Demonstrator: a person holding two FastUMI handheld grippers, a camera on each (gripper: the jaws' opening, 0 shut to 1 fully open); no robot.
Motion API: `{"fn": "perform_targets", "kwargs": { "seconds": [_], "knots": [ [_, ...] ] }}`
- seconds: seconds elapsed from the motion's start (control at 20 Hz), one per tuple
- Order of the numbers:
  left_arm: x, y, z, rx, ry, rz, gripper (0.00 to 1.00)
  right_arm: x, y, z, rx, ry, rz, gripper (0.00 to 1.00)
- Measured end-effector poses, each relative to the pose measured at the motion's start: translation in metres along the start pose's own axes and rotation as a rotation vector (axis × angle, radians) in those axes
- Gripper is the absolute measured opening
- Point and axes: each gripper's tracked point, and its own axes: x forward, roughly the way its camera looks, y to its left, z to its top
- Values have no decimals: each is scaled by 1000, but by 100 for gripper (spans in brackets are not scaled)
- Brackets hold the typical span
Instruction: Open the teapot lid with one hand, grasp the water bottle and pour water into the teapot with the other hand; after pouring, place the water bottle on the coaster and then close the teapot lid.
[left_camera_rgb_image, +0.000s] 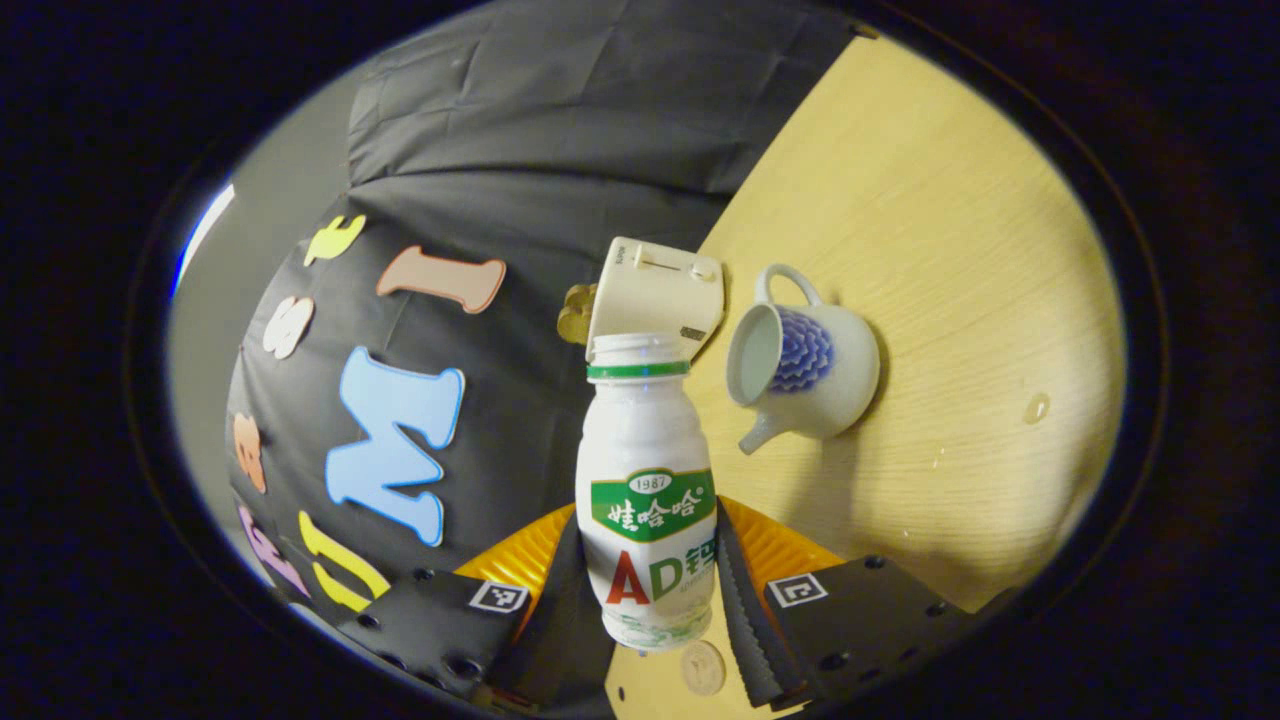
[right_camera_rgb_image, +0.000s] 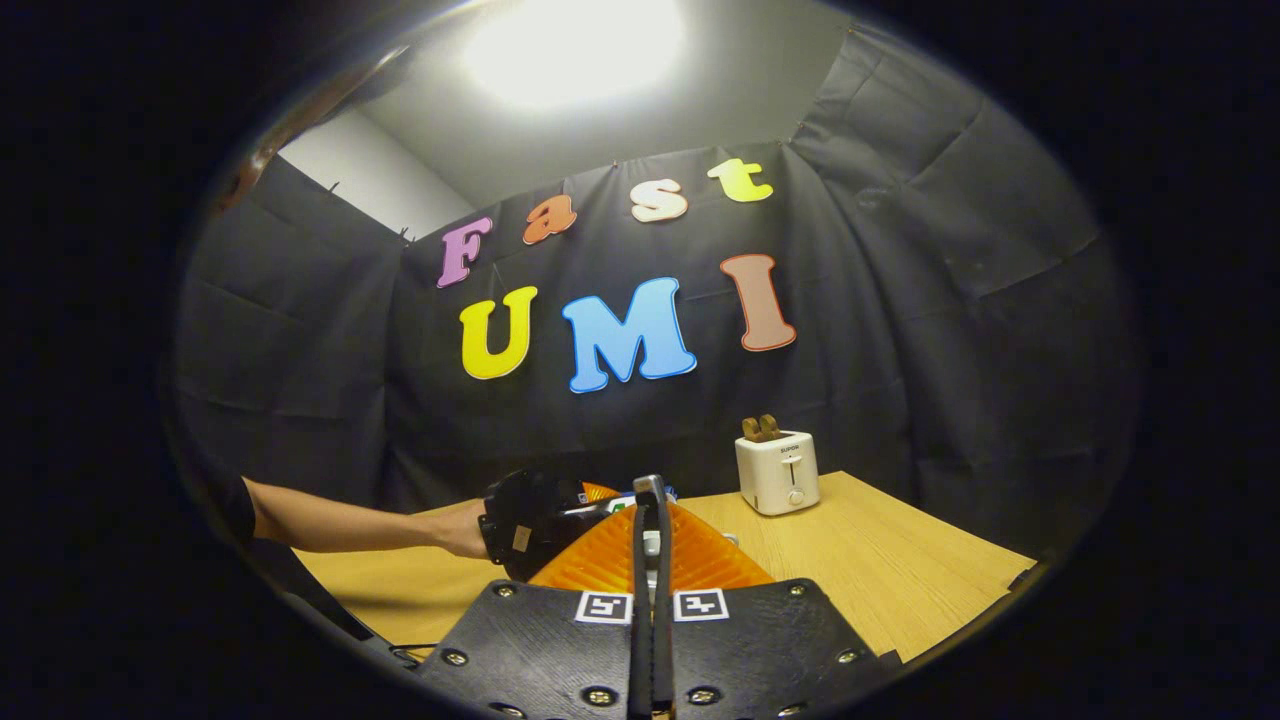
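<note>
A: In the left gripper view, the left tongs are clamped on the small white plastic water bottle with a green collar, one finger on each side of its lower half. Its cap is off and its open mouth covers part of the cream toaster beyond.

B: And the teapot?

A: The white ceramic teapot with a blue scale pattern sits on the pale wooden desk, just right of the bottle's neck, lid off, mouth open. A round coaster peeks out below the bottle's base, partly hidden.

B: The right tongs?

A: In the right gripper view, the right tongs are closed together; whether they pinch something small I cannot tell. Beyond them, a person's hand holds the other gripper, mostly hidden.
</note>
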Motion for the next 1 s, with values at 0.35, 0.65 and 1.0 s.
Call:
{"fn": "perform_targets", "kwargs": {
  "seconds": [0.35, 0.65, 1.0],
  "knots": [
    [-44, 30, -24, -605, -87, 81, 72, 83, -16, -20, -57, 95, -75, 1],
    [-72, 58, -46, -900, -153, 111, 72, 165, -8, -54, -55, 179, -77, 0],
    [-82, 79, -95, -1142, -157, 142, 72, 239, -29, -103, -145, 245, -141, 1]
  ]
}}
